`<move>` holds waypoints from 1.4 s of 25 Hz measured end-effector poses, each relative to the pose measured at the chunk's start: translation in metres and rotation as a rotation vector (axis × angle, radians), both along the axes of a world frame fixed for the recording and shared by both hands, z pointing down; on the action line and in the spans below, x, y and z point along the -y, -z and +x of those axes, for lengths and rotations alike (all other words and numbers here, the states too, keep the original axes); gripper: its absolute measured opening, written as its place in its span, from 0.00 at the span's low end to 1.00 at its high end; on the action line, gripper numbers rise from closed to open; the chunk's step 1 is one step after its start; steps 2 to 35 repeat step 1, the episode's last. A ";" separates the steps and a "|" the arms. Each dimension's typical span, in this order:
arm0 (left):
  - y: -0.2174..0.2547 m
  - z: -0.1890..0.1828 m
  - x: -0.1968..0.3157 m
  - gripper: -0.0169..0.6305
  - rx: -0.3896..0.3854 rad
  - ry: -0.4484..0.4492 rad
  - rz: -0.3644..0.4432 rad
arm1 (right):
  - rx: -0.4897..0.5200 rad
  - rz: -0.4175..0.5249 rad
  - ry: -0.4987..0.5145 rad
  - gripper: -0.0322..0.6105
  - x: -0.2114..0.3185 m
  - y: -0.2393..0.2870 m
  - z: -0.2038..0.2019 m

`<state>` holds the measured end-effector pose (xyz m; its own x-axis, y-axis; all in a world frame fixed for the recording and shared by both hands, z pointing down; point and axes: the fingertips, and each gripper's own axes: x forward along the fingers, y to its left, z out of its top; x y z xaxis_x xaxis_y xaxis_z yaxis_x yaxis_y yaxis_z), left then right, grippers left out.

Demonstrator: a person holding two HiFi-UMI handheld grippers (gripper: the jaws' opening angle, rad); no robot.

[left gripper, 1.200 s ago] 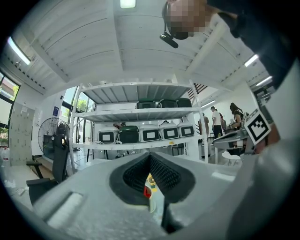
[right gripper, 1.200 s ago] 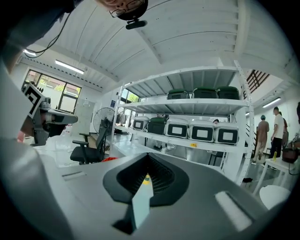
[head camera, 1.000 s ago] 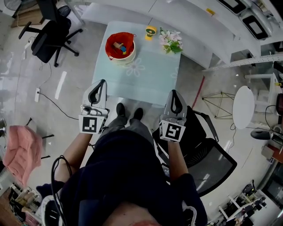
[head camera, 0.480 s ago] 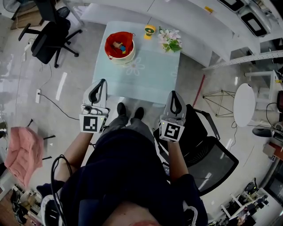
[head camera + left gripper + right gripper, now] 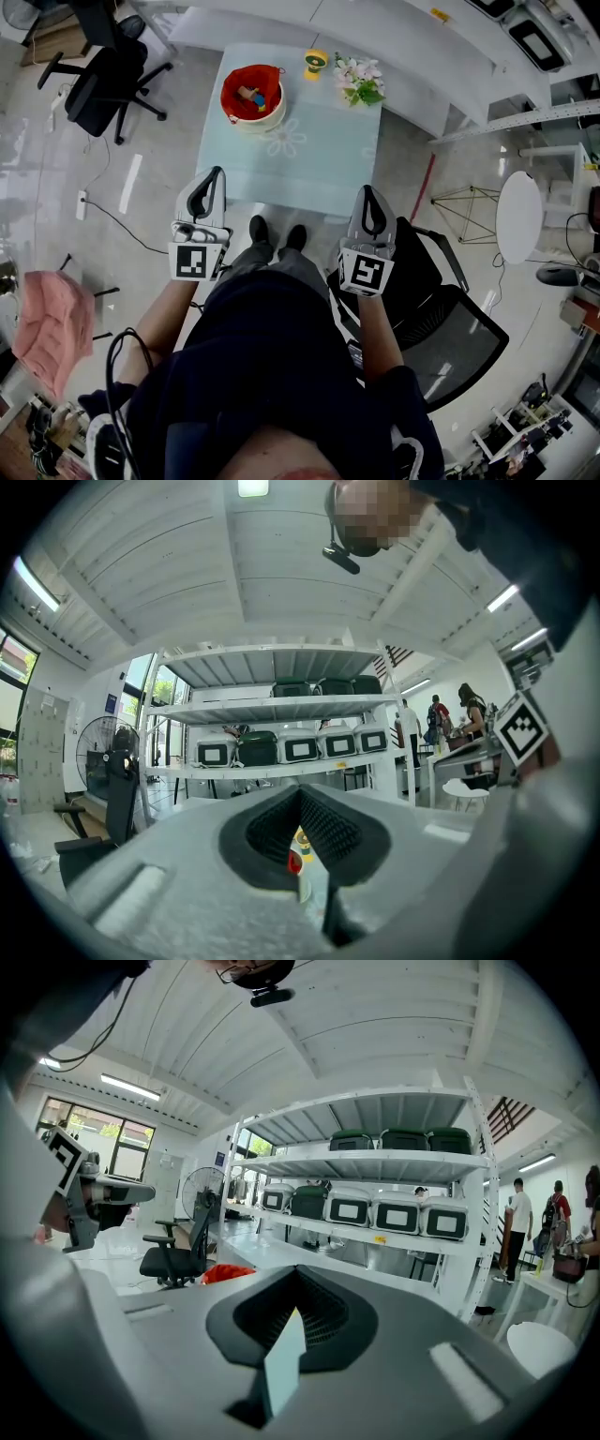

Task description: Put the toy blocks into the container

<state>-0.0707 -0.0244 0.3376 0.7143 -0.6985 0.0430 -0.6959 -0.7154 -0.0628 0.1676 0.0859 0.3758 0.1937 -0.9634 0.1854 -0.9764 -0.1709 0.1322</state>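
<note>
Evidently the work is at or very near its end: the toy blocks (image 5: 251,95) that can be seen, a few coloured pieces, all lie inside the red-lined container (image 5: 267,120), which stands at the far left of the pale bench (image 5: 309,159). No block shows loose anywhere on the bench top; apart from the container it carries only a small yellow object (image 5: 316,63) and a bunch of flowers (image 5: 360,81) along its far edge, and no loose block shows on the floor beside it. The left tongs (image 5: 217,174) are held in front of the person by the bench's near edge, well apart from the container, with the jaws drawn together and nothing between them; only a thin slit shows bench and container beyond. The right tongs (image 5: 367,190) sit at the same edge on the other side, likewise closed tight and empty. Judging from this, nothing appears left to pick up, and both tongs look to be at rest rather than reaching; whether more blocks lie hidden under those on top in the container cannot be told.
</note>
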 end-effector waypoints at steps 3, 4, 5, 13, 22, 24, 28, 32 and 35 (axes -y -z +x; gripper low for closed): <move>0.001 -0.001 0.000 0.03 -0.010 0.004 0.004 | -0.002 -0.001 0.002 0.05 0.001 0.001 0.000; 0.001 -0.001 0.000 0.03 -0.010 0.004 0.004 | -0.002 -0.001 0.002 0.05 0.001 0.001 0.000; 0.001 -0.001 0.000 0.03 -0.010 0.004 0.004 | -0.002 -0.001 0.002 0.05 0.001 0.001 0.000; 0.001 -0.001 0.000 0.03 -0.010 0.004 0.004 | -0.002 -0.001 0.002 0.05 0.001 0.001 0.000; 0.001 -0.001 0.000 0.03 -0.010 0.004 0.004 | -0.002 -0.001 0.002 0.05 0.001 0.001 0.000; 0.001 -0.001 0.000 0.03 -0.010 0.004 0.004 | -0.002 -0.001 0.002 0.05 0.001 0.001 0.000; 0.001 -0.001 0.000 0.03 -0.010 0.004 0.004 | -0.002 -0.001 0.002 0.05 0.001 0.001 0.000; 0.001 -0.001 0.000 0.03 -0.010 0.004 0.004 | -0.002 -0.001 0.002 0.05 0.001 0.001 0.000; 0.001 -0.001 0.000 0.03 -0.010 0.004 0.004 | -0.002 -0.001 0.002 0.05 0.001 0.001 0.000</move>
